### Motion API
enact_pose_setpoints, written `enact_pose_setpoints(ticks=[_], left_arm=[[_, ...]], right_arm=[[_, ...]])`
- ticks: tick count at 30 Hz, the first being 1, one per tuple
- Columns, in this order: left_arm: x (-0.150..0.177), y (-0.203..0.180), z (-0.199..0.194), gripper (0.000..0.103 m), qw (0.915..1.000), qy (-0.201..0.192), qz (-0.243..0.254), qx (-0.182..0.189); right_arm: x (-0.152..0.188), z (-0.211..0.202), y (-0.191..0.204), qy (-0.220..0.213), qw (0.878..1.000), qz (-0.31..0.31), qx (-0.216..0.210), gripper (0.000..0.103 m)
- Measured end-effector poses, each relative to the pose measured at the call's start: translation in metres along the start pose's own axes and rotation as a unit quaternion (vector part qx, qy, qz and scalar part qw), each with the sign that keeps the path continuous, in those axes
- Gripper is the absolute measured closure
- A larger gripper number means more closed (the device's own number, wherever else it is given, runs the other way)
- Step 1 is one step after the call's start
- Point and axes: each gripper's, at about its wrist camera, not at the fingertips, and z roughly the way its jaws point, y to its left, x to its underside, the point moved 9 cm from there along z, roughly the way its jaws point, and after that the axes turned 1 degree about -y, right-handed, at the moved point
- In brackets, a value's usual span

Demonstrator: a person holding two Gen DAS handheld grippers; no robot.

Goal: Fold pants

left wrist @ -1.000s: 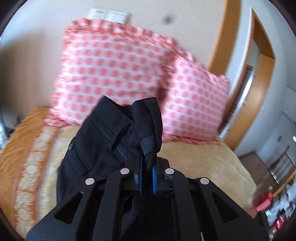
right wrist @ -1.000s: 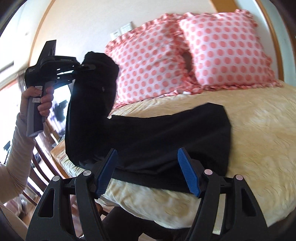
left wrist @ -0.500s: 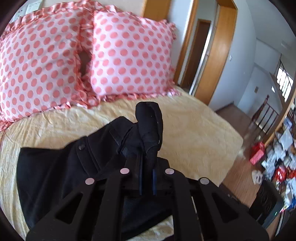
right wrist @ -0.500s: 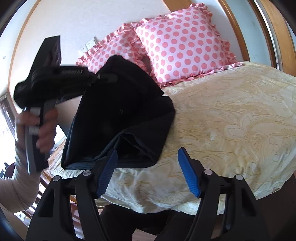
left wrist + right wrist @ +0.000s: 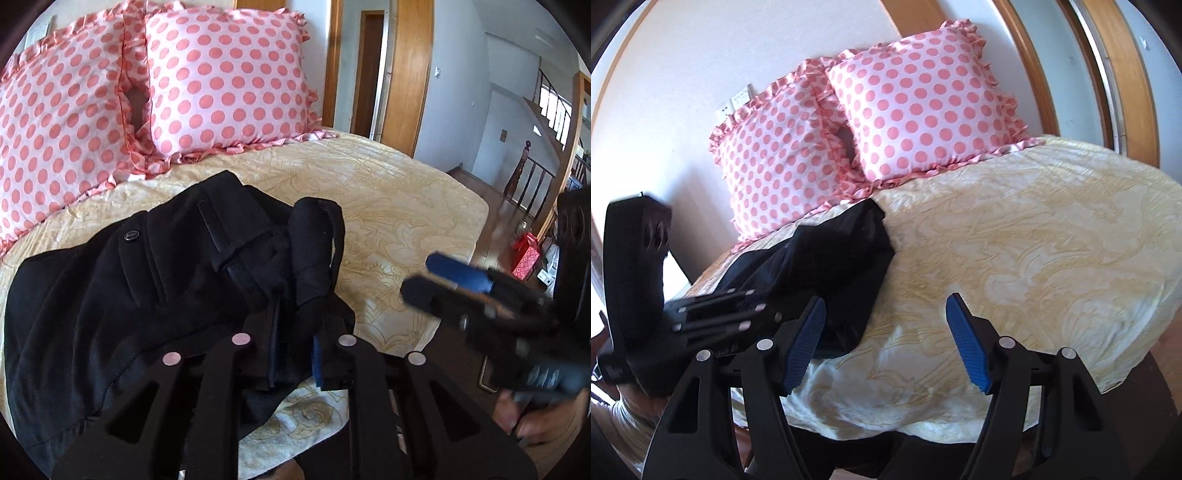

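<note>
Black fabric pants [image 5: 122, 295], folded over, lie on the yellow patterned bedspread [image 5: 388, 206] near the bed's front edge, below two pink polka-dot pillows [image 5: 221, 81]. Left gripper [image 5: 295, 354] clenched on bunched waistband w/ belt loops. Right gripper [image 5: 884, 343] spread wide, holding nothing, just beside the pants.

Black pants [image 5: 155, 295] lie bunched, folded over, waistband uppermost.

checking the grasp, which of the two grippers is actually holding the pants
The left gripper: its blue pads are closed on a bunched fold of the black pants. The right gripper is spread wide open over the yellow bedspread, holding nothing.
</note>
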Motion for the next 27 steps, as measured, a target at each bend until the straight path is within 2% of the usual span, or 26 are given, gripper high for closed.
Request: enact_pose_setpoints(ticks=[1, 2, 4, 6, 7, 9, 10, 13, 14, 16, 21, 24, 26, 27], left_arm=[[0.002, -0.001, -0.006, 0.06, 0.9999, -0.005, 0.003, 0.016], [0.004, -0.003, -0.016, 0.049, 0.9988, -0.009, 0.002, 0.047], [0.007, 0.004, -0.037, 0.024, 0.9969, -0.028, -0.007, 0.073], [0.008, 0.019, -0.061, 0.013, 0.997, -0.061, -0.008, 0.046], [0.009, 0.032, -0.073, 0.011, 0.9963, -0.082, -0.008, 0.025], [0.011, 0.062, -0.089, 0.006, 0.9933, -0.108, -0.011, -0.041], [0.015, 0.086, -0.095, 0.003, 0.9884, -0.116, -0.013, -0.098], [0.027, 0.128, -0.096, 0.003, 0.9745, -0.106, -0.015, -0.197], [0.034, 0.139, -0.095, 0.003, 0.9712, -0.097, -0.016, -0.217], [0.044, 0.154, -0.088, 0.003, 0.9686, -0.075, -0.019, -0.236], [0.065, 0.169, -0.076, 0.003, 0.9705, -0.046, -0.032, -0.234], [0.07, 0.174, -0.075, 0.002, 0.9721, -0.045, -0.048, -0.226], [0.071, 0.175, -0.075, 0.002, 0.9726, -0.046, -0.057, -0.221], [0.068, 0.177, -0.073, 0.002, 0.9727, -0.046, -0.059, -0.22]], right_arm=[[-0.004, -0.001, -0.002, -0.002, 1.0, 0.0, 0.003, 0.034], [-0.011, -0.002, -0.003, -0.006, 1.0, 0.0, 0.003, 0.034], [-0.028, -0.001, 0.002, -0.011, 1.0, -0.003, -0.008, 0.034], [-0.046, 0.006, 0.014, -0.012, 0.999, -0.014, -0.027, 0.034], [-0.057, 0.016, 0.023, -0.008, 0.999, -0.025, -0.036, 0.034], [-0.071, 0.037, 0.035, 0.006, 0.998, -0.037, -0.046, 0.034], [-0.078, 0.057, 0.042, 0.026, 0.997, -0.041, -0.053, 0.034], [-0.09, 0.115, 0.049, 0.095, 0.993, -0.042, -0.051, 0.034], [-0.092, 0.13, 0.05, 0.116, 0.991, -0.041, -0.047, 0.034], [-0.093, 0.161, 0.05, 0.16, 0.985, -0.031, -0.049, 0.034], [-0.081, 0.207, 0.045, 0.238, 0.97, -0.005, -0.043, 0.038], [-0.068, 0.22, 0.045, 0.265, 0.963, -0.02, -0.036, 0.052], [-0.063, 0.218, 0.046, 0.263, 0.964, -0.043, -0.027, 0.069], [-0.063, 0.216, 0.047, 0.259, 0.964, -0.052, -0.027, 0.075]])
